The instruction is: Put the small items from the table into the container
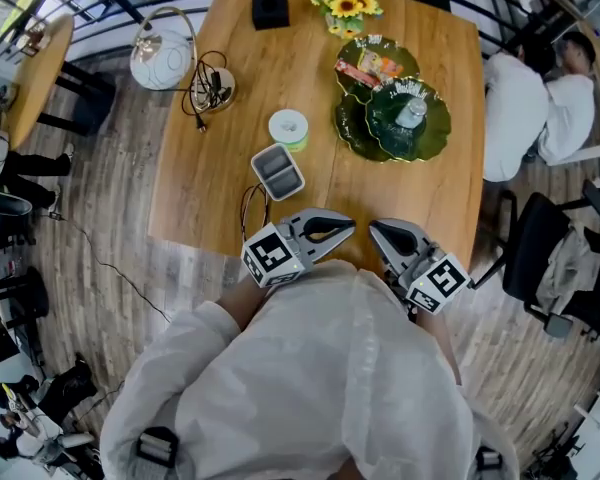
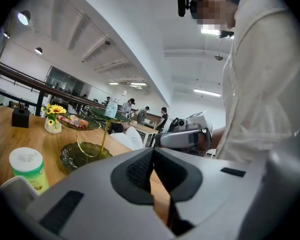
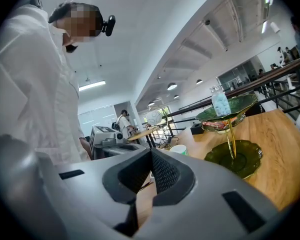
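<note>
2 tools rest at the near edge of the wooden desk, their tips turned toward each other and close together. The left tool has its jaws pressed together with nothing between them, and the right tool is closed and empty in the same way. 1 grey container lies on the desk just beyond the left tool, with 1 green-and-white tub just far of it. To the right stands 1 tiered stand of 3 green plates; it carries snack packets on 1 plate and 1 clear bottle on another. At the far edge are 1 vase of sunflowers and 1 black box. At the far left is 1 white globe lamp beside a tangled cable. How many packets there are is hard to make out. The person's white shirt covers the near desk edge and both tool handles. The floor is grey wood planks. 1 more wooden table is cut off at the left, and a black chair stands at the right.
</note>
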`<action>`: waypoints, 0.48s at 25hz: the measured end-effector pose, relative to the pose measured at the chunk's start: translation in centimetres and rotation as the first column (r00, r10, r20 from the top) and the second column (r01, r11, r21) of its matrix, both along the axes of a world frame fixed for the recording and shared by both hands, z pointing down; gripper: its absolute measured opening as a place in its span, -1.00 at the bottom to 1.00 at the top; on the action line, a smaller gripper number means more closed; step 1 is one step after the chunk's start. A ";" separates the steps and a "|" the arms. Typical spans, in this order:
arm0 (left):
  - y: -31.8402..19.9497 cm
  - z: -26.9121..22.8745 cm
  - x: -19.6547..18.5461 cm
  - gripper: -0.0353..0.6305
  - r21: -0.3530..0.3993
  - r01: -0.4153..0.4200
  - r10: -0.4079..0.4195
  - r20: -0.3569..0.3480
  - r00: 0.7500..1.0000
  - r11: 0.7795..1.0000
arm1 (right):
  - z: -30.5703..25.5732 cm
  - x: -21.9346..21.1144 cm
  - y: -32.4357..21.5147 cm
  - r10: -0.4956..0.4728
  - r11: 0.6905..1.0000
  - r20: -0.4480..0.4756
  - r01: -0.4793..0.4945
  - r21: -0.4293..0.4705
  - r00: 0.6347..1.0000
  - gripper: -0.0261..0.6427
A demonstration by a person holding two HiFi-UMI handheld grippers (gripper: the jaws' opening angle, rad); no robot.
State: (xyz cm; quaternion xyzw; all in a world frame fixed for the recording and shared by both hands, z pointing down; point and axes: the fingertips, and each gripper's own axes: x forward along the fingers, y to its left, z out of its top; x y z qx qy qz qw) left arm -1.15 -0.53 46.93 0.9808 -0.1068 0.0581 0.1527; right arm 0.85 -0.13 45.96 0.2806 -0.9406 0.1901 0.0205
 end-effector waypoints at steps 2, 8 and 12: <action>0.1 0.1 0.1 -0.87 0.000 -0.003 0.003 0.001 1.000 1.000 | 0.1 0.0 0.1 -0.001 1.000 -0.003 0.001 0.001 1.000 -0.89; 0.0 0.1 0.3 -0.87 -0.002 -0.002 0.002 0.003 1.000 1.000 | 0.3 0.2 0.1 0.003 1.000 -0.002 -0.003 -0.003 1.000 -0.89; 0.1 0.1 0.6 -0.87 -0.001 -0.008 0.008 0.005 1.000 1.000 | 0.4 0.3 0.2 0.000 1.000 -0.001 0.000 -0.005 1.000 -0.89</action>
